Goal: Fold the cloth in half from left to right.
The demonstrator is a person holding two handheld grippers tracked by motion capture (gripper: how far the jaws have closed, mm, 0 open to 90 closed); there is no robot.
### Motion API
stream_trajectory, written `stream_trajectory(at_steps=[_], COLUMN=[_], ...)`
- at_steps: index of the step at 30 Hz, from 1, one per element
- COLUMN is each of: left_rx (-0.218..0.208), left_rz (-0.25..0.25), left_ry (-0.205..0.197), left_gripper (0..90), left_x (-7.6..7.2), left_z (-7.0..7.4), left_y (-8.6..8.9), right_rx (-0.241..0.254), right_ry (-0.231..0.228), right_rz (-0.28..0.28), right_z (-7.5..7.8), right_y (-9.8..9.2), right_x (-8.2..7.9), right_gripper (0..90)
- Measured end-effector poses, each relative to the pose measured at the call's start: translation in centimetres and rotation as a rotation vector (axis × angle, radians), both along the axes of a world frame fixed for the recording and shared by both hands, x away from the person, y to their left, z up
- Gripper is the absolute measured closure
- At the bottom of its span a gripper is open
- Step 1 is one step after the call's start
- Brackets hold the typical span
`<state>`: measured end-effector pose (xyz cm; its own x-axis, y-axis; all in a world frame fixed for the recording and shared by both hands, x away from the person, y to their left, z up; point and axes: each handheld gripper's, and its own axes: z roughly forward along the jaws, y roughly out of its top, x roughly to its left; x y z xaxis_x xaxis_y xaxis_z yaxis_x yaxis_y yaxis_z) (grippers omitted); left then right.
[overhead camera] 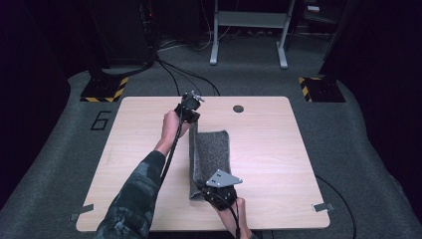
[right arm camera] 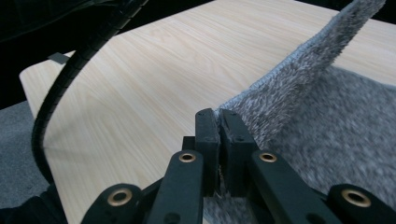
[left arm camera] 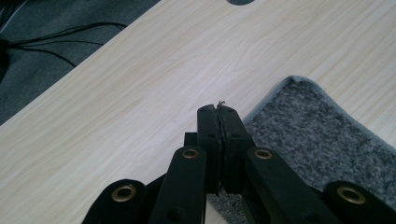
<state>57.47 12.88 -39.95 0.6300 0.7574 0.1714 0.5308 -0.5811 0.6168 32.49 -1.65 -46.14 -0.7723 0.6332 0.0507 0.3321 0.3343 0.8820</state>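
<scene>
My left gripper (overhead camera: 191, 110) sits at the far side of the table (overhead camera: 278, 149), jaws closed tight on the far corner of the grey cloth (overhead camera: 214, 149); the left gripper view shows a few fibres caught between the tips. The cloth lies mid-table, running from far to near, with its left long edge raised off the wood and the rest flat. My right gripper (overhead camera: 213, 195) is at the near end, jaws pinched on the near corner of that same edge.

Status, as I judge it: both corners are secured and the edge is lifted, so the fold is started. Remaining: carry the edge across to the right and lay it down. No containers are on the table.
</scene>
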Motion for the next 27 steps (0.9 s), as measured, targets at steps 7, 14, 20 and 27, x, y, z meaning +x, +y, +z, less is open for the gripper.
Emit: stream_trajectory(at_steps=[7, 14, 20, 27], left_rx=[0.013, 0.023, 0.049, 0.056], left_rz=[-0.027, -0.041, -0.041, -0.018], left_ry=[0.014, 0.04, 0.058, 0.072], left_gripper=[88.9, 88.8, 88.8, 88.0], left_x=[0.4, 0.8, 1.4, 2.0], left_z=[-1.2, -2.7, -3.9, -5.0], left_y=[-2.7, -4.7, -6.2, -7.1], right_rx=[-0.007, -0.009, -0.021, -0.033], right_ry=[0.021, 0.052, 0.068, 0.096], right_rz=[-0.028, -0.067, -0.079, -0.115], right_z=[-1.1, -2.2, -3.1, -4.1], right_y=[-1.6, -3.1, -4.0, -5.1], right_x=[-0.1, -0.2, -0.1, 0.2], right_gripper=[86.5, 86.4, 86.3, 86.0])
